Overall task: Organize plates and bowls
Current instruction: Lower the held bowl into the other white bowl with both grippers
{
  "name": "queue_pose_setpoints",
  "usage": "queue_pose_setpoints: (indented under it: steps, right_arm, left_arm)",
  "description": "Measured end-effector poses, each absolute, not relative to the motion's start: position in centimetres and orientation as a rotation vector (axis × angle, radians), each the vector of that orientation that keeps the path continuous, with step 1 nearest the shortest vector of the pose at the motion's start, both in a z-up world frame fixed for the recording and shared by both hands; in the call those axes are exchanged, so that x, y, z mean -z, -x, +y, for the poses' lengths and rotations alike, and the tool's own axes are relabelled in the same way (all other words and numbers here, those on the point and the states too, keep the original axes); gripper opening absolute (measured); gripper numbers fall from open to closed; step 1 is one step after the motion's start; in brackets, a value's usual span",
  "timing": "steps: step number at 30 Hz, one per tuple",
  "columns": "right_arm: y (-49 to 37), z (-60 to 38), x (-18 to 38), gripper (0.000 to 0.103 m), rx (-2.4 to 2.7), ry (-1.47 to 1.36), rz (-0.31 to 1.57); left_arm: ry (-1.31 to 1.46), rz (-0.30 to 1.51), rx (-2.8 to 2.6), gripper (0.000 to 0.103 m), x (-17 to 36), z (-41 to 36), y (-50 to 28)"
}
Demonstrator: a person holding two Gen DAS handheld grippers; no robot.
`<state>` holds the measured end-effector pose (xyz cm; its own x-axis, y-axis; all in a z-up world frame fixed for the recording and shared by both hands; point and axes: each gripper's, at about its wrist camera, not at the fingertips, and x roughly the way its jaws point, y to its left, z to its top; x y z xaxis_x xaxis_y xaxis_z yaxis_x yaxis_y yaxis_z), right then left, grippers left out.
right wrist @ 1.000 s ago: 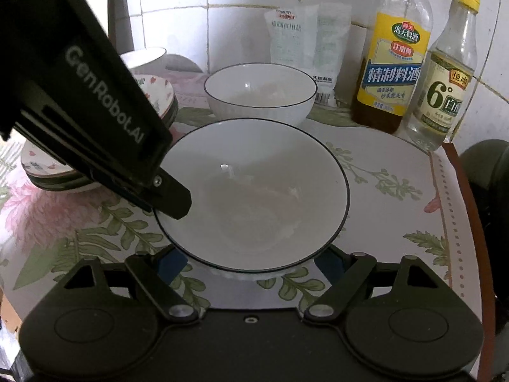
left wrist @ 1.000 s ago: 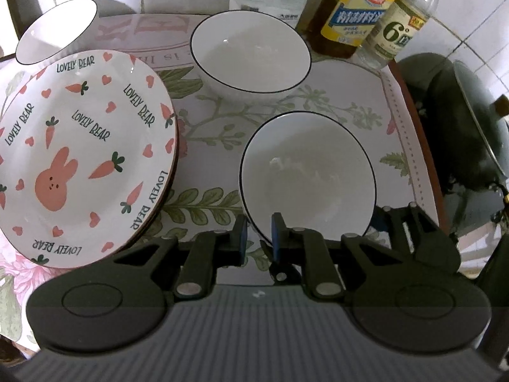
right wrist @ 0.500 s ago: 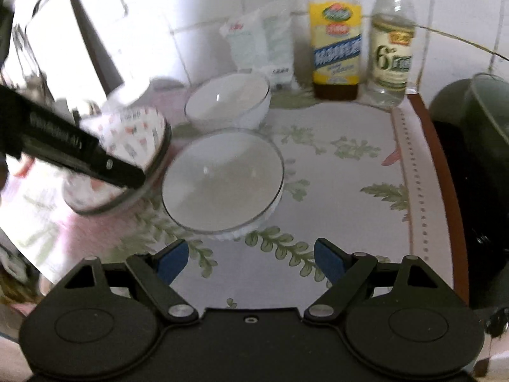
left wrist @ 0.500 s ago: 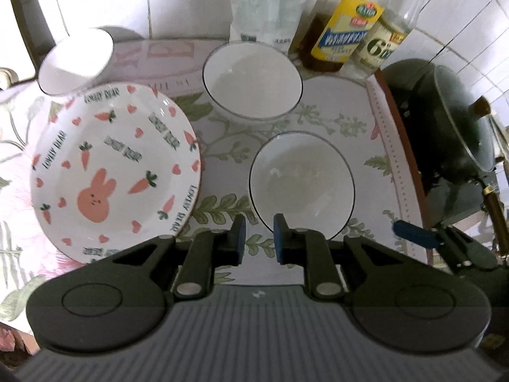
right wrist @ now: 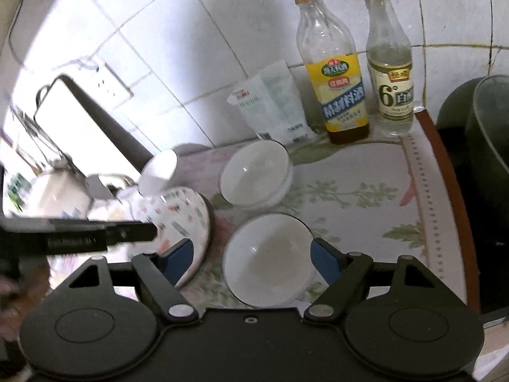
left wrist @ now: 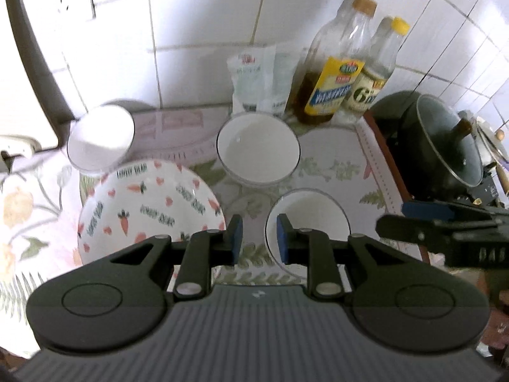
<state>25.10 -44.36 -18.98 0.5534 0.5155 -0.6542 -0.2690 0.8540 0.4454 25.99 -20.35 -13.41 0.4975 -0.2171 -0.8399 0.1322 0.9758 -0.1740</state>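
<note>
Your right tool [right wrist: 251, 262] is spread wide and grasps nothing; the near white bowl [right wrist: 268, 259] sits on the floral tabletop [right wrist: 375, 203] directly ahead of it, framed between the two blue pads [right wrist: 323, 259]. Your left tool [left wrist: 256, 238] is nearly clenched, with only a narrow gap, and also holds nothing; the same bowl [left wrist: 307, 222] lies ahead and slightly to its right. The far white bowl [right wrist: 256, 175] stands just behind, apart from the near one. The right tool seems better placed for the pick, though motion blur makes the height unclear. The carrot-print plate [left wrist: 149, 203] rests to the left.
</note>
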Motion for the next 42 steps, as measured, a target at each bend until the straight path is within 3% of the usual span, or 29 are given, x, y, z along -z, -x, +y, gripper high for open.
queue_pose_setpoints:
  steps: [11,14,25,31,36,42]
  right_arm:
    - [-30.2,-42.1,19.8,0.072,-0.436,-0.412,0.902]
    - [-32.0,-41.6,21.2,0.065,-0.413,-0.438,0.916]
    - [-37.4,-40.1,26.3,0.055,-0.276,-0.482,0.974]
    - [-38.4,-39.6,27.8,0.037,-0.245,-0.479,0.983]
    - [-39.0,-39.8,28.6,0.016,-0.204,-0.493,0.991]
    - [-39.2,-40.3,29.0,0.016,-0.208,-0.527,0.998]
  left_arm:
    - [0.088,0.971,0.261,0.024,14.4,-18.8,-30.5]
    - [0.110,0.977,0.260,0.025,16.1,-18.4,-32.6]
    - [0.041,1.045,0.279,0.025,22.2,-17.8,-38.2]
    - [-0.059,1.095,0.316,0.024,24.2,-19.4,-40.4]
    - [-0.060,1.127,0.298,0.023,25.4,-19.5,-41.5]
    - [-0.016,1.147,0.313,0.008,25.8,-19.7,-41.9]
